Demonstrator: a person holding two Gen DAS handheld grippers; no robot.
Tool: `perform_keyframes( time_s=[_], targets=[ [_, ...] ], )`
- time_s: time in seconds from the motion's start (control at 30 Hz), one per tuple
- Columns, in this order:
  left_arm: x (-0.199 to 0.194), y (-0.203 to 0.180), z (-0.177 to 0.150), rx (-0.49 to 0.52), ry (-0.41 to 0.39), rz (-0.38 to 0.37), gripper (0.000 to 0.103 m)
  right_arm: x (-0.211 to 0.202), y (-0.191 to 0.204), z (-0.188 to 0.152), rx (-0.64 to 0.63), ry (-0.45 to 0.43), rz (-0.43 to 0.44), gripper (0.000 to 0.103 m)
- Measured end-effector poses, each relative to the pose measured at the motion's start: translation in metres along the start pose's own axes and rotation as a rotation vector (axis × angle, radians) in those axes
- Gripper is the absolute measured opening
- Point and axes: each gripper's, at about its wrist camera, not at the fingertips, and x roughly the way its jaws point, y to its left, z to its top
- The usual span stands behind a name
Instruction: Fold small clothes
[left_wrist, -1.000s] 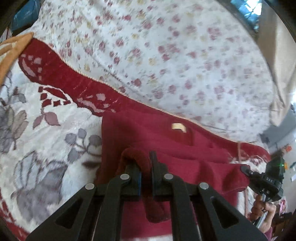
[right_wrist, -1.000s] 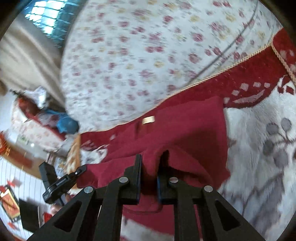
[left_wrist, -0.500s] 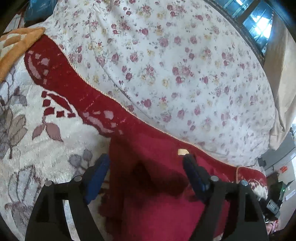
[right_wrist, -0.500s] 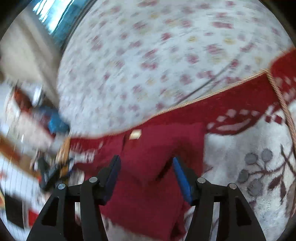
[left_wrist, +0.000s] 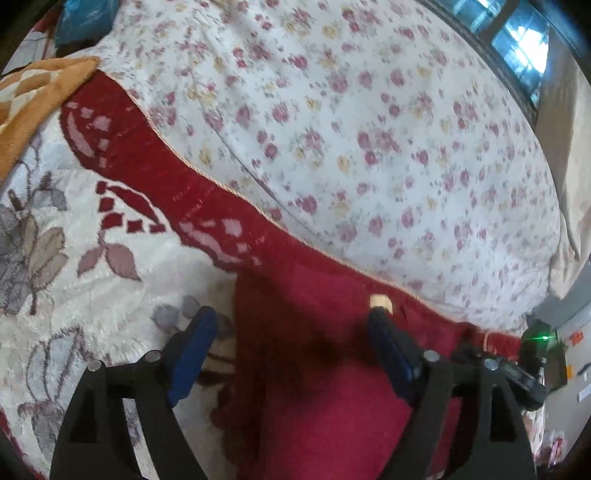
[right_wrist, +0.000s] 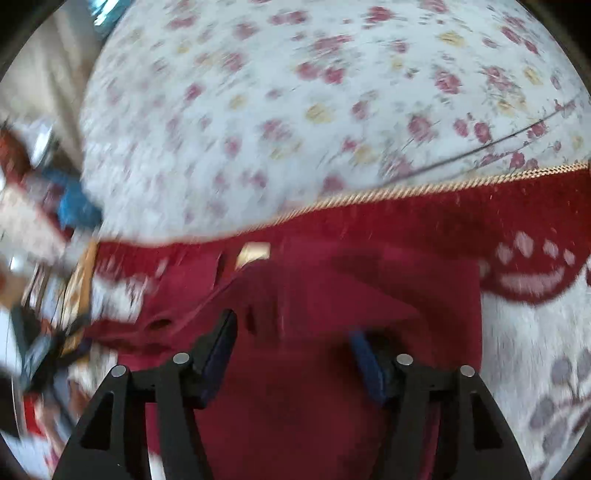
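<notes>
A small dark red garment (left_wrist: 325, 369) lies on a white and red patterned rug (left_wrist: 110, 236), its pale neck label (left_wrist: 380, 302) showing. My left gripper (left_wrist: 291, 332) is open above the garment, holding nothing; its left blue pad is over the rug, its right pad near the label. The right wrist view is blurred. There the garment (right_wrist: 314, 369) lies under my right gripper (right_wrist: 291, 332), which is open and empty, with the label (right_wrist: 253, 253) beyond it.
A floral white bedspread (left_wrist: 369, 129) fills the far side, also in the right wrist view (right_wrist: 295, 110). An orange checked blanket (left_wrist: 29, 96) lies at the far left. The rug's red border with gold cord (right_wrist: 443, 184) runs along the bedspread.
Both grippers were shut on folds of the red garment a second ago. Both have opened and let it go; the garment now lies flat on the rug.
</notes>
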Motion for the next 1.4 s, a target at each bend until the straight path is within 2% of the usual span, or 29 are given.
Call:
perform_keyframes(
  time_s=[0.07,0.1,0.17,0.23,0.3,0.37,0.4,0.47,0.57,0.67,0.8,0.9,0.97,1.03,1.07,1.13,1.3,1.4],
  targets=[
    [-0.002,0.003,0.001,-0.006,-0.01,0.003,0.086,0.004,0.006,0.002,-0.018,0.006,-0.057,0.067],
    [-0.001,0.004,0.001,-0.004,-0.005,0.011,0.086,0.0,0.009,0.001,-0.033,0.003,-0.048,0.067],
    [0.004,0.004,-0.001,0.012,0.02,0.04,0.086,-0.014,0.016,-0.003,-0.067,-0.041,-0.076,0.068],
    [0.017,0.0,-0.007,0.045,0.07,0.083,0.086,-0.023,0.015,-0.008,-0.101,-0.088,-0.17,0.077],
    [0.035,-0.006,-0.015,0.097,0.142,0.144,0.086,-0.007,0.005,-0.01,-0.102,-0.026,-0.259,0.077],
    [0.05,-0.01,-0.024,0.156,0.187,0.213,0.086,0.017,-0.012,-0.012,-0.068,0.075,-0.295,0.077],
    [0.057,-0.012,-0.029,0.188,0.203,0.258,0.086,0.017,-0.013,-0.011,-0.064,0.066,-0.299,0.077],
    [0.062,-0.009,-0.034,0.195,0.209,0.279,0.086,0.008,0.0,-0.008,-0.08,0.036,-0.324,0.077],
    [0.059,-0.003,-0.032,0.156,0.212,0.256,0.086,-0.006,0.038,-0.002,-0.113,-0.029,-0.225,0.077],
    [0.049,-0.002,-0.031,0.161,0.183,0.254,0.086,0.008,0.087,0.001,-0.205,-0.014,-0.12,0.077],
    [0.037,0.002,-0.03,0.175,0.174,0.263,0.086,0.052,0.152,0.0,-0.311,0.055,0.034,0.077],
    [0.04,0.009,-0.03,0.155,0.2,0.257,0.086,0.081,0.191,0.008,-0.383,0.082,0.088,0.078],
    [0.042,0.013,-0.029,0.134,0.213,0.247,0.086,0.099,0.207,0.007,-0.418,0.137,0.125,0.086],
    [0.044,0.013,-0.029,0.137,0.216,0.245,0.086,0.124,0.22,0.002,-0.459,0.209,0.091,0.087],
    [0.044,0.012,-0.03,0.145,0.214,0.246,0.086,0.137,0.222,0.001,-0.484,0.236,0.07,0.082],
    [0.044,0.011,-0.031,0.155,0.214,0.244,0.086,0.152,0.226,-0.006,-0.536,0.268,0.008,0.018],
    [0.045,0.018,-0.03,0.105,0.224,0.212,0.086,0.149,0.228,-0.003,-0.515,0.199,0.045,0.015],
    [0.049,0.015,-0.03,0.117,0.222,0.224,0.086,0.169,0.229,-0.005,-0.497,0.204,0.007,0.013]
  ],
)
